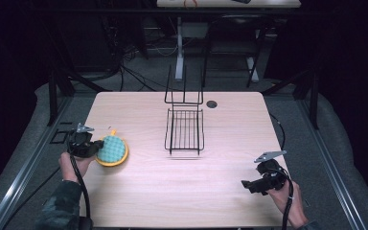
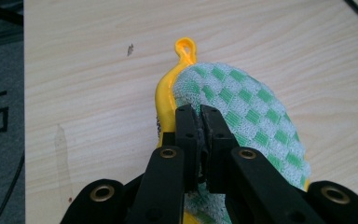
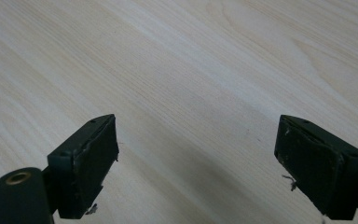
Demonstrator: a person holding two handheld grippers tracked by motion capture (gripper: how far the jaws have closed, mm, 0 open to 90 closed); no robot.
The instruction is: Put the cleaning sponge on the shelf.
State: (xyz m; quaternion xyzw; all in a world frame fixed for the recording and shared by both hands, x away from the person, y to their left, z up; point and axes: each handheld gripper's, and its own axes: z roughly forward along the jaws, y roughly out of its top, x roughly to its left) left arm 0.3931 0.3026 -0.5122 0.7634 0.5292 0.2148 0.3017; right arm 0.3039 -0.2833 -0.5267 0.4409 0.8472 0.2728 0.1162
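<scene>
Nearest the high camera, at about five o'clock on the table point(image 1: 182, 201), the person's right hand point(image 1: 287, 201) holds the right gripper point(image 1: 247, 185) low over the pale wood, its nose turned toward nine o'clock. From the right gripper view its two black jaws stand wide apart with nothing between them, just bare wood grain beneath; the pads look scuffed, with a few threads clinging to one of them.

Over at eight o'clock the left hand point(image 1: 69, 165) carries the left gripper point(image 1: 96, 147), aimed toward three o'clock. Its jaws are pinched nearly together on the near edge of a round scrubbing pad point(image 1: 112, 149). In the left gripper view the gripper point(image 2: 201, 122) bites down on the pad's point(image 2: 242, 116) green-and-white checked cloth face right where it meets the yellow rim point(image 2: 164, 95), and the fabric bunches up between the pads. A small yellow hanging loop point(image 2: 186, 49) sticks out at the pad's far end, at twelve o'clock in that view. The pad tilts, gripped edge raised; whether its far side touches the wood I cannot tell.

At the middle of the table, toward twelve o'clock from both hands, stands a black wire rack point(image 1: 184, 128), a flat grid tray with tall upright wires at its far end. It is well apart from both grippers. Just beyond it, at one o'clock, is a dark round cable hole point(image 1: 212, 104) in the tabletop.
</scene>
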